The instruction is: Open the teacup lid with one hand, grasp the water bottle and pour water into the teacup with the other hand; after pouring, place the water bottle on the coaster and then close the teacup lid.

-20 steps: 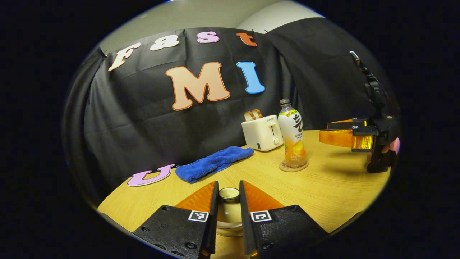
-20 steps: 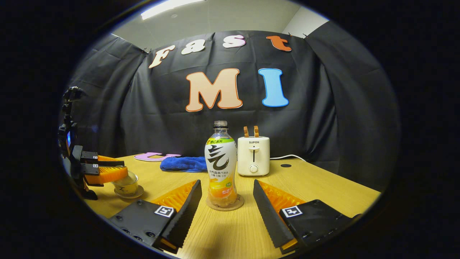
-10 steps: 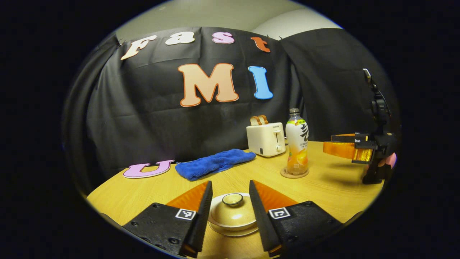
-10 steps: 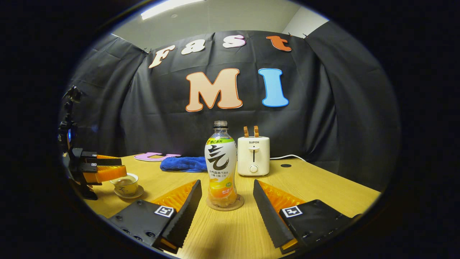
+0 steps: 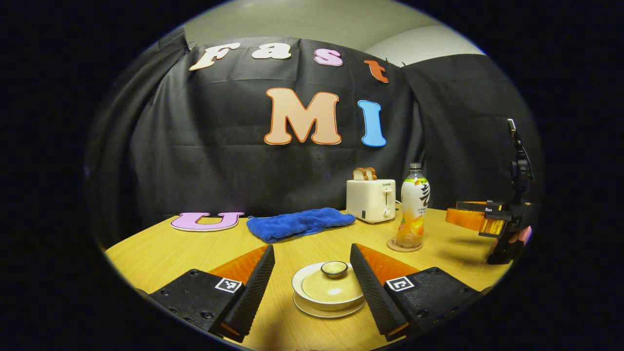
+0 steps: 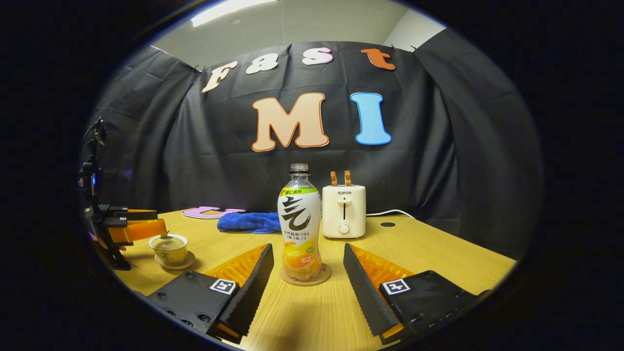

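Observation:
A beige teacup with its lid (image 5: pixel 331 286) on sits on a saucer (image 5: pixel 327 310), just ahead of my left gripper (image 5: pixel 313 263), whose fingers stand open and apart from it. In the right gripper view the teacup (image 6: pixel 168 249) stands at the left beside the left gripper (image 6: pixel 146 227). The water bottle (image 6: pixel 299 224), uncapped with orange drink low in it, stands upright on a round coaster (image 6: pixel 305 277). My right gripper (image 6: pixel 306 261) is open, its fingers flanking the bottle without touching. The left gripper view has the bottle (image 5: pixel 413 206) and the right gripper (image 5: pixel 472 218) at the right.
A white toaster (image 6: pixel 343 210) with bread slices stands behind the bottle, its cord running right. A blue cloth (image 6: pixel 249 221) lies at the back near the wall. The wooden table (image 6: pixel 438 258) ends close in front of both grippers.
My left gripper has let go of the lid knob, opened wide and drawn back and up from the teacup. The lid stays on the cup. The right gripper and bottle have not moved.

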The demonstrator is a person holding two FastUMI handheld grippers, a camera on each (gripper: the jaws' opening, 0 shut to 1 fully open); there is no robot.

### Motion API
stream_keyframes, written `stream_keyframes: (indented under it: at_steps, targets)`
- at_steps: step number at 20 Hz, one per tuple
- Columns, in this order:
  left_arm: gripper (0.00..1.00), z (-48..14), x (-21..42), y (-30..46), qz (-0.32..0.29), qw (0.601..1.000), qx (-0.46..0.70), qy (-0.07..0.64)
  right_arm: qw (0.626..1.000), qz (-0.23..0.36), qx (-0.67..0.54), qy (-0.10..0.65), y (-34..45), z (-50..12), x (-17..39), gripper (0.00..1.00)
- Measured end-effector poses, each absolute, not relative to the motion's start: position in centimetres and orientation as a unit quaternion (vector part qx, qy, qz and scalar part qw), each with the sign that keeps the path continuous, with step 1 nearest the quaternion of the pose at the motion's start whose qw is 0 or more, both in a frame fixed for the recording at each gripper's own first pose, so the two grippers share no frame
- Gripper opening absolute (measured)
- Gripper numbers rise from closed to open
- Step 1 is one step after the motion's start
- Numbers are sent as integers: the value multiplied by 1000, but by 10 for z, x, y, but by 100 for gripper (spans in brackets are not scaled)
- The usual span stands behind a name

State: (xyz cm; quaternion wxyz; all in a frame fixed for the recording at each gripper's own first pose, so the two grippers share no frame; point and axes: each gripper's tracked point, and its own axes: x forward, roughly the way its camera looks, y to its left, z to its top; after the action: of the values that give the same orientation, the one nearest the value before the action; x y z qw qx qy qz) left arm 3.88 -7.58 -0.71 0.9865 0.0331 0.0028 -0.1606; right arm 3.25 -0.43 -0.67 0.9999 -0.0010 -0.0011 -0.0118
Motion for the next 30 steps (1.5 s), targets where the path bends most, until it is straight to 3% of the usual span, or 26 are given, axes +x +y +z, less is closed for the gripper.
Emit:
stream_keyframes:
  at_steps: [8,9,10,15,19,27,29,30]
  targets:
    - [93,-4,26,-24,-70,997,35,-1,1000,-14,-1,-1,-6,-7,30,89]
    - [93,-5,26,-17,-51,998,37,1,1000,-16,-1,-2,-7,-7,30,92]
    - [93,-4,27,-10,-33,999,36,0,1000,-18,-1,-1,-8,-7,31,89]
    - [93,-2,23,16,37,999,39,0,999,-43,-2,-3,-18,-6,29,95]
    - [93,0,18,39,100,994,42,-2,997,-81,-4,-4,-32,-6,27,92]
    - [93,-1,17,37,104,994,40,-1,996,-87,-4,-4,-35,-6,27,89]
    - [93,-1,18,37,101,994,40,-1,996,-87,-4,-4,-35,-6,27,95]
    - [93,-1,19,37,100,994,39,0,996,-87,-4,-4,-35,-6,27,89]
